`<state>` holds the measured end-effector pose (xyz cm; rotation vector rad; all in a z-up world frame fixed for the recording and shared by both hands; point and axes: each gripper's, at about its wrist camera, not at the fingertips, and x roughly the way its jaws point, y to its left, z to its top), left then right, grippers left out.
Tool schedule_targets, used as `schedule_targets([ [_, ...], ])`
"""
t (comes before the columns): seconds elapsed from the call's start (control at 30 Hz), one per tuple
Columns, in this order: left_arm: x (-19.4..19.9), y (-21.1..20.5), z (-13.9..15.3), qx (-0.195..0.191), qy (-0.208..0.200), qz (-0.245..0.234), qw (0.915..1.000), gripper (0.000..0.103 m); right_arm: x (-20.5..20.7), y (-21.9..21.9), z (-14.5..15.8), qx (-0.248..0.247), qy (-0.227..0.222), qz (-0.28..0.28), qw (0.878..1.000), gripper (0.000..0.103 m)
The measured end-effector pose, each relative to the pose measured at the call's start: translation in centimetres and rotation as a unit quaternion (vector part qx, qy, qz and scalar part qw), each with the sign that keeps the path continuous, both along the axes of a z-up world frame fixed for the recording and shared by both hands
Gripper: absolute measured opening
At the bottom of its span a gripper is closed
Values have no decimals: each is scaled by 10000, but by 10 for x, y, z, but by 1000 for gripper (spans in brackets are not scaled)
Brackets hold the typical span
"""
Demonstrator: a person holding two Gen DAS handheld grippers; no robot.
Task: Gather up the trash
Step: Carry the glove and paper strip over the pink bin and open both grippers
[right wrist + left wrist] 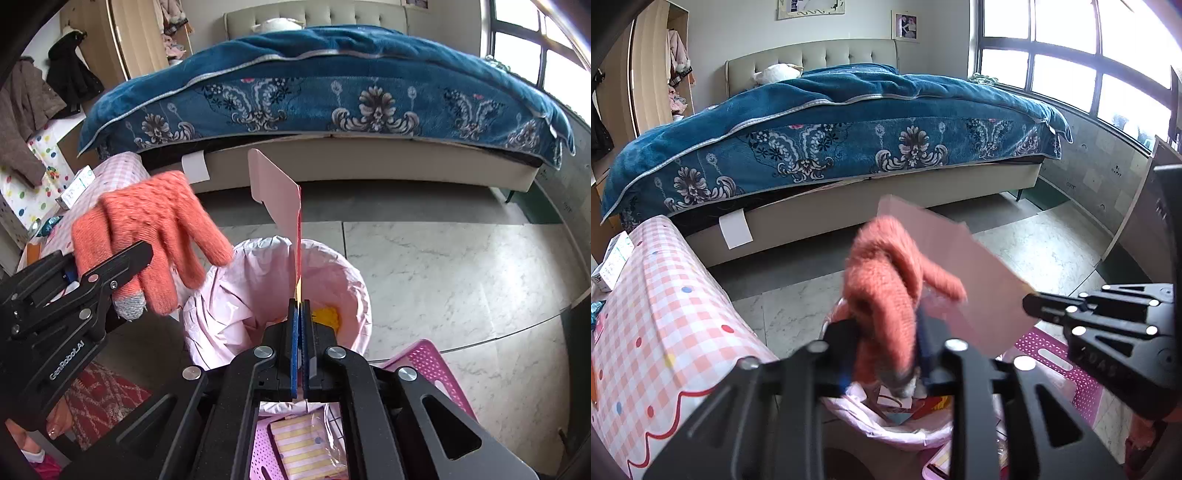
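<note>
Both grippers sit over the bin (277,295), prob. for a straight drop. Left gripper (74,275) jaws clenched on an orange glove (155,236); right gripper (300,306) jaws clamp a pink card (275,192) edge-up. Bin has pink liner w/ something yellow (327,315) inside. Pink basket (428,360) beside it holds a striped packet (306,448).

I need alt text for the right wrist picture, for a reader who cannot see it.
The right gripper, shut on a pink card, holds it upright over a bin lined with a pink bag. At left, the left gripper holds an orange glove; behind is a bed with a blue blanket.
</note>
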<state>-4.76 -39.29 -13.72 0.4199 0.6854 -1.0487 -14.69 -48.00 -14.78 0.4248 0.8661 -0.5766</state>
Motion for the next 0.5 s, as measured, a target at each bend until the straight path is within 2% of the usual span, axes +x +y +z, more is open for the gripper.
schedule_targets([
  [0.07,2,0,1,-51,-40,59,10000,65,5,-2,-5,48,22,29,10000,9],
  [0.1,3,2,2,-95,-82,114,9999,70,7,-4,-8,89,16,41,10000,14],
  [0.2,9,13,6,-89,-86,214,9997,70,6,-9,-4,89,-25,-23,10000,21],
  [0.37,24,50,24,-270,-128,651,9974,70,1,-10,28,-12,-352,-53,9994,21],
  [0.5,33,87,40,-347,-277,1026,9937,70,10,7,47,-82,-534,154,9984,21],
])
